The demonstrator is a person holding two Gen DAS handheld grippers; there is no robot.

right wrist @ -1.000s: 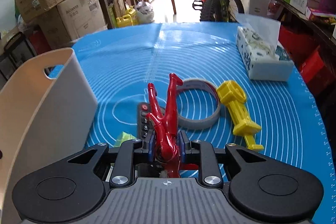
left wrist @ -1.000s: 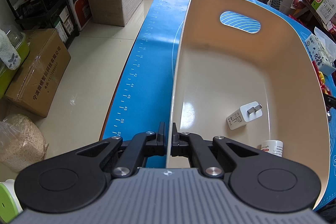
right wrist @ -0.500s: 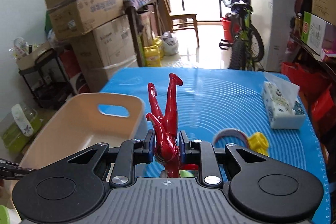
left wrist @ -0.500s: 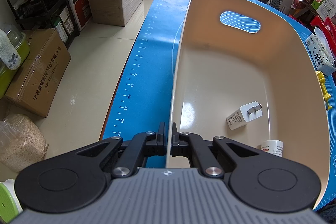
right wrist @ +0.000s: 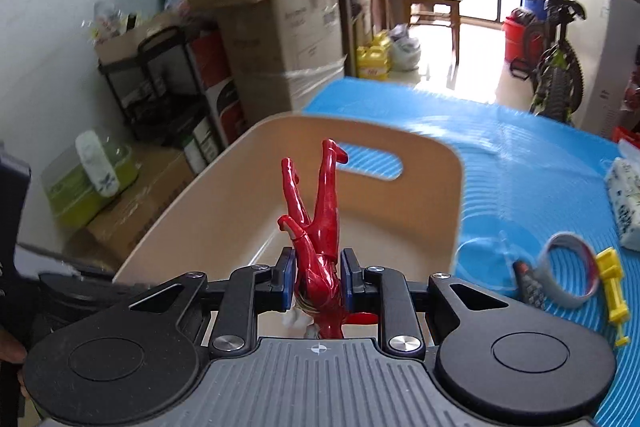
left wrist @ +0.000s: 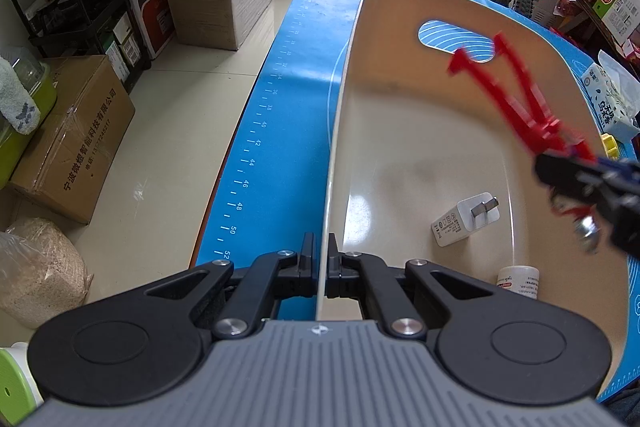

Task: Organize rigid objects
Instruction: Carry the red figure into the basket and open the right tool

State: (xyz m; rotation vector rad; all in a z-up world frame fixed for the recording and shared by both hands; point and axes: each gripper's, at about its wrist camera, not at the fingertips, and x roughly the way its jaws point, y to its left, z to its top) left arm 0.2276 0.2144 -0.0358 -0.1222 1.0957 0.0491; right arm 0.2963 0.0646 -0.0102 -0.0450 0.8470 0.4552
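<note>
Here, the right gripper (right wrist: 316, 277) is clamping a red toy figure (right wrist: 316, 227) between its blue pads, the figure's legs sticking up toward twelve o'clock. In the left wrist view that figure (left wrist: 516, 99) is hanging, blurred, over the inside of a beige plastic bin (left wrist: 420, 147), entering from three o'clock with the right gripper (left wrist: 576, 167) behind it. The left gripper (left wrist: 319, 263) is pinching the bin's thin near wall, its jaws closed tight on the rim at six o'clock. Inside the bin a white charger plug (left wrist: 466, 219) and a small white bottle (left wrist: 518, 277) are lying on the floor toward five o'clock. The bin is sitting on a blue mat (right wrist: 520, 163). In the right wrist view, at four o'clock on the mat, a grey tape ring (right wrist: 570, 275), a dark remote (right wrist: 528, 283) and a yellow toy (right wrist: 614, 279) are lying close together, with a tissue pack (right wrist: 626, 199) beyond them.
</note>
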